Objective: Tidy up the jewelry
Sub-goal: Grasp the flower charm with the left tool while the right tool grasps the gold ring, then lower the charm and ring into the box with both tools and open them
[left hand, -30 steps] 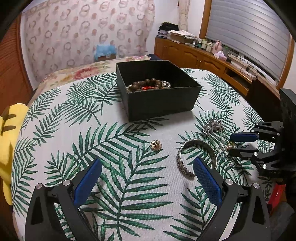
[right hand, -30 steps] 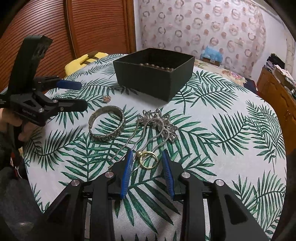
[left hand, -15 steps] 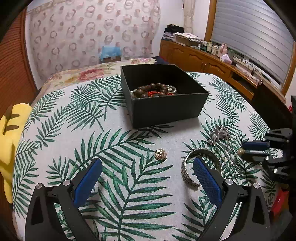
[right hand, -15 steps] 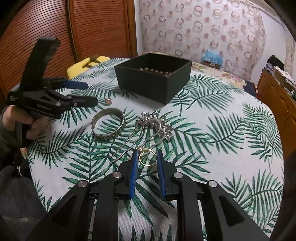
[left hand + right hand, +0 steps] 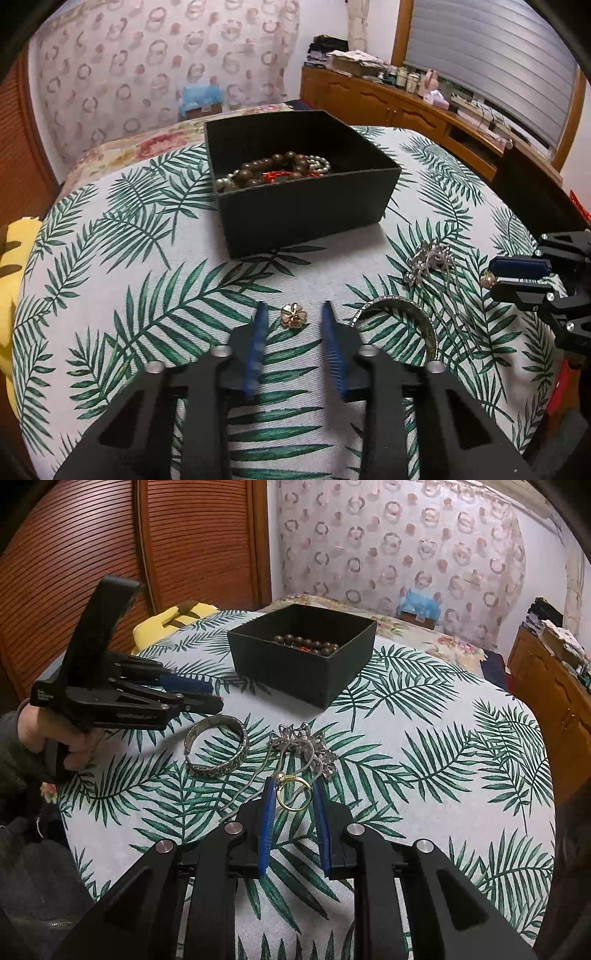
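Left hand-held gripper (image 5: 291, 314) had just been narrowing, its blue pads flanking, not touching, a small gold flower earring (image 5: 293, 315) on the palm-leaf tabletop (image 5: 147, 266). Right hand-held gripper (image 5: 293, 788) pinched a thin gold ring (image 5: 294, 794). Small white lettering on the left tool's side was unreadable.

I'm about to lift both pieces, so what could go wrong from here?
Right gripper, jaws just closed on the gold ring: the ring seems to overlap the silver hairpin prongs, so lifting may drag the hairpin. Left gripper, jaws just closing around the small flower piece, not yet touching: it sits at the fingertips and could slip out.
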A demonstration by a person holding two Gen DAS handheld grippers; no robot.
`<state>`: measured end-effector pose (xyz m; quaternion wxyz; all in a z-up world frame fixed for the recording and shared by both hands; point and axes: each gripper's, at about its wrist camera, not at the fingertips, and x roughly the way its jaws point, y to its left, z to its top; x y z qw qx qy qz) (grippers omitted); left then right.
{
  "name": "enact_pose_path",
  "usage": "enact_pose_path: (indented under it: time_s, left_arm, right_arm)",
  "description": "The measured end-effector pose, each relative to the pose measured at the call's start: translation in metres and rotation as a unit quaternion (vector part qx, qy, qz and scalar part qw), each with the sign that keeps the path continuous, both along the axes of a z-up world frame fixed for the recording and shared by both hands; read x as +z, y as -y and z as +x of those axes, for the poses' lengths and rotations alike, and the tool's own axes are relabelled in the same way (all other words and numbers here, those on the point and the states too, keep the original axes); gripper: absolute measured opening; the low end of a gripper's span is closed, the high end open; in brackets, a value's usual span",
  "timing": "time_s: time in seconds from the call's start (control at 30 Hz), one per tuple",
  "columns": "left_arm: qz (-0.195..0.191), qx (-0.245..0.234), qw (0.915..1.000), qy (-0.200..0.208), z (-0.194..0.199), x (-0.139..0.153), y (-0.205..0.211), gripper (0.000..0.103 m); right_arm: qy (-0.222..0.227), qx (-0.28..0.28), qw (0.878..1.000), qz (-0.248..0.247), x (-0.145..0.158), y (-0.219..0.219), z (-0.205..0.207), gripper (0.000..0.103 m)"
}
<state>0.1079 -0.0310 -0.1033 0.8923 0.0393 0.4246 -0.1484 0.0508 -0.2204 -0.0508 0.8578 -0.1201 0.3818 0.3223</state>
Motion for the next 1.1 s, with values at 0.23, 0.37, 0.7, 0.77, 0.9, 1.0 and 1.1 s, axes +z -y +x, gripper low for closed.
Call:
enact_pose_path:
  time_s: [0.23, 0.37, 0.7, 0.77, 0.9, 1.0, 1.1]
  left_arm:
    - [0.014, -0.006, 0.9999, 0.008, -0.001, -0.001, 0.006, 0.014]
    - [0.003, -0.009, 0.9999, 0.011, -0.004, 0.003, 0.004, 0.014]
    - [-0.014, -0.013, 0.9985, 0.052, -0.01, 0.036, 0.003, 0.014]
    - [-0.016, -0.011, 0.9982, 0.057, -0.007, 0.041, 0.002, 0.014]
    - [-0.022, -0.006, 0.9971, 0.073, -0.001, 0.054, -0.001, 0.014]
    - [-0.025, -0.005, 0.9962, 0.083, 0.002, 0.059, -0.002, 0.014]
    - [-0.023, -0.003, 0.9957, 0.09, 0.005, 0.064, -0.003, 0.014]
  right_arm:
    - [-0.002, -0.001, 1.0, 0.0, -0.001, 0.001, -0.002, 0.022]
    - [0.0, -0.002, 1.0, 0.004, 0.001, 0.002, -0.001, 0.022]
    - [0.017, 0.006, 1.0, 0.012, 0.017, -0.011, 0.009, 0.022]
    - [0.023, 0.007, 1.0, 0.014, 0.022, -0.015, 0.014, 0.022]
    - [0.038, 0.009, 0.999, 0.016, 0.033, -0.025, 0.029, 0.022]
    - [0.043, 0.01, 0.999, 0.025, 0.039, -0.031, 0.038, 0.022]
    - [0.048, 0.008, 0.998, 0.026, 0.042, -0.037, 0.047, 0.022]
